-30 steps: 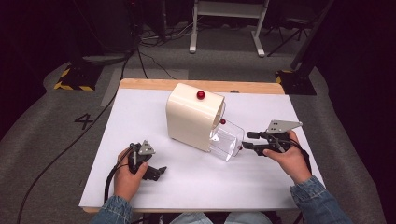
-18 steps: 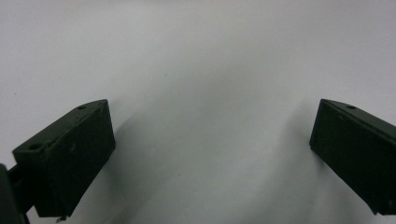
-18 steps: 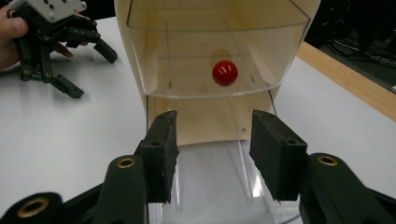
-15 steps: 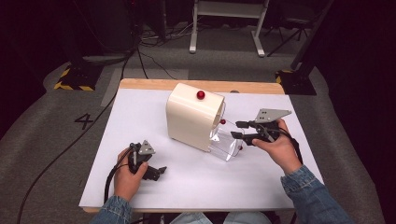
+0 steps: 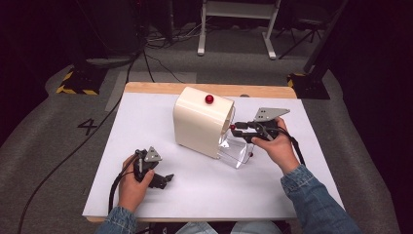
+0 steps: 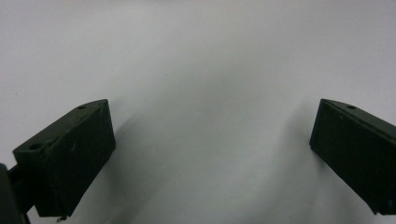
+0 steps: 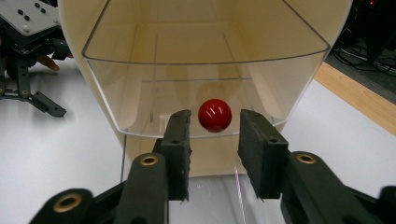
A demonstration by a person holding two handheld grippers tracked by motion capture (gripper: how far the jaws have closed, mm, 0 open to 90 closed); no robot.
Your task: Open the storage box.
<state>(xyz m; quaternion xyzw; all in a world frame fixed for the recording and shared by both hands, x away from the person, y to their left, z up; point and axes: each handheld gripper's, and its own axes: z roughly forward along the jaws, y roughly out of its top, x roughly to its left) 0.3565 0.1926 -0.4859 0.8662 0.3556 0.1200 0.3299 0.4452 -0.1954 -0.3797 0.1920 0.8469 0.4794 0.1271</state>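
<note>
A cream box (image 5: 199,122) with rounded corners stands mid-table, a red knob (image 5: 209,99) on its top. A clear flap (image 5: 236,152) hangs open at its right end and carries another red knob (image 7: 215,115). My right gripper (image 5: 237,130) reaches in from the right, level with that knob (image 5: 233,127). Its jaws have just been closing. In the right gripper view the right gripper (image 7: 215,125) frames the knob, and a thin gap shows at each pad. My left gripper (image 5: 164,179) rests on the table at the near left, and the left gripper view shows it (image 6: 212,158) open on nothing.
The white table top (image 5: 146,122) has a wooden strip (image 5: 156,88) at its far edge. Cables and a white stand (image 5: 234,29) lie on the floor beyond. In the right gripper view the left gripper (image 7: 28,70) lies at the far left.
The right gripper has moved left from beside the clear flap up to the red knob at the box's open end, and its jaws have narrowed. The left hand has stayed put.
</note>
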